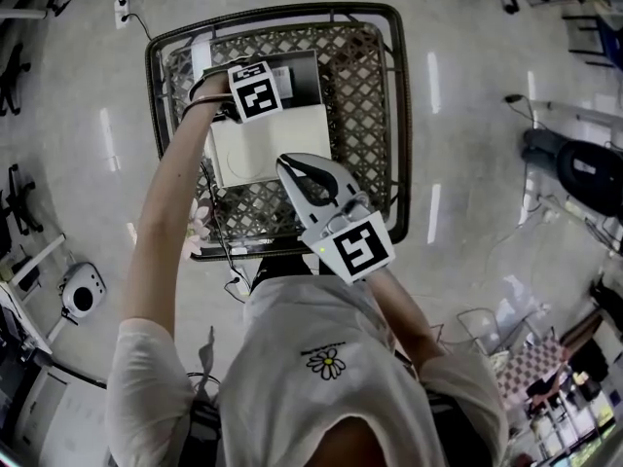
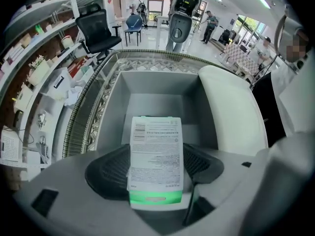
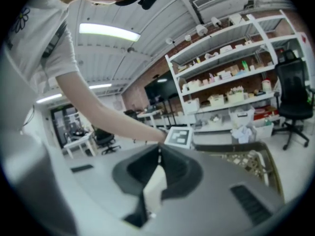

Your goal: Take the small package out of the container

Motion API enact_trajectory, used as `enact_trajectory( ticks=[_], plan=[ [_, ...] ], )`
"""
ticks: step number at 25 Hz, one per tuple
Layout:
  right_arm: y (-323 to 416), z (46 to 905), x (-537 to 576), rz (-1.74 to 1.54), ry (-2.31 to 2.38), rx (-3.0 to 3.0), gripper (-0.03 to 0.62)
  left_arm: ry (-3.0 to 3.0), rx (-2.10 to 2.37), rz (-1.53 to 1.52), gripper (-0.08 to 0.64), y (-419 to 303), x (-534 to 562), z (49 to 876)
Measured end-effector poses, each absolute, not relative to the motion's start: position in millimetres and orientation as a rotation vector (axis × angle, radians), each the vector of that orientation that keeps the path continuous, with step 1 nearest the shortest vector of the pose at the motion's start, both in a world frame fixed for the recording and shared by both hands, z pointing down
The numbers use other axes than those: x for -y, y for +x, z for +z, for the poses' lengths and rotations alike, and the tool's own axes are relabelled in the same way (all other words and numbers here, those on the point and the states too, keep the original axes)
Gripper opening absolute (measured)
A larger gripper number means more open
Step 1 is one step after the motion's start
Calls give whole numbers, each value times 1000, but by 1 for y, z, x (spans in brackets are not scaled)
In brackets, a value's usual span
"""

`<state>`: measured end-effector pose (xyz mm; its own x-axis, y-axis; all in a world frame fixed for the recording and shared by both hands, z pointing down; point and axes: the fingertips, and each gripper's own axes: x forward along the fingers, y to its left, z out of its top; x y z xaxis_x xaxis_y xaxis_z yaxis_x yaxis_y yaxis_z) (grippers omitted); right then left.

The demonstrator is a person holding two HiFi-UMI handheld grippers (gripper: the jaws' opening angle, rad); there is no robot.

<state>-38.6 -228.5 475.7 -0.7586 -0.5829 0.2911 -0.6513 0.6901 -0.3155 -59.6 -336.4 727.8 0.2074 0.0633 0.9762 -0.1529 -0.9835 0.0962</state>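
Note:
The small package (image 2: 156, 156), white with a printed label and a green end, stands upright between the jaws of my left gripper (image 2: 155, 173), which is shut on it. It is held above the open grey container (image 2: 147, 95) inside the wire basket (image 2: 93, 107). In the head view my left gripper (image 1: 251, 100) hangs over the container (image 1: 300, 76) at the far side of the basket (image 1: 375, 86); its marker cube hides the package. My right gripper (image 1: 297, 170) is shut on nothing, raised over the basket's near side (image 3: 158, 156).
A white box (image 1: 263, 144) lies in the basket next to the grey container (image 2: 231, 112). The basket stands on a shiny floor with cables and a power strip (image 1: 121, 8). Shelves (image 3: 231, 82) and an office chair (image 2: 96, 28) stand around.

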Motion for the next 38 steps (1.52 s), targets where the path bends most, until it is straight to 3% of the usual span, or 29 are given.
enact_trajectory(
  ticks=[22, 29, 38],
  plan=[
    [-1, 464, 226, 488, 1270, 2599, 34, 2356, 200, 1843, 339, -64, 345, 719],
    [15, 437, 234, 385, 1367, 2604, 34, 2504, 567, 1632, 339, -50, 384, 620],
    [29, 364, 236, 202, 1550, 2629, 34, 2642, 1177, 1091, 339, -37, 380, 436]
  ],
)
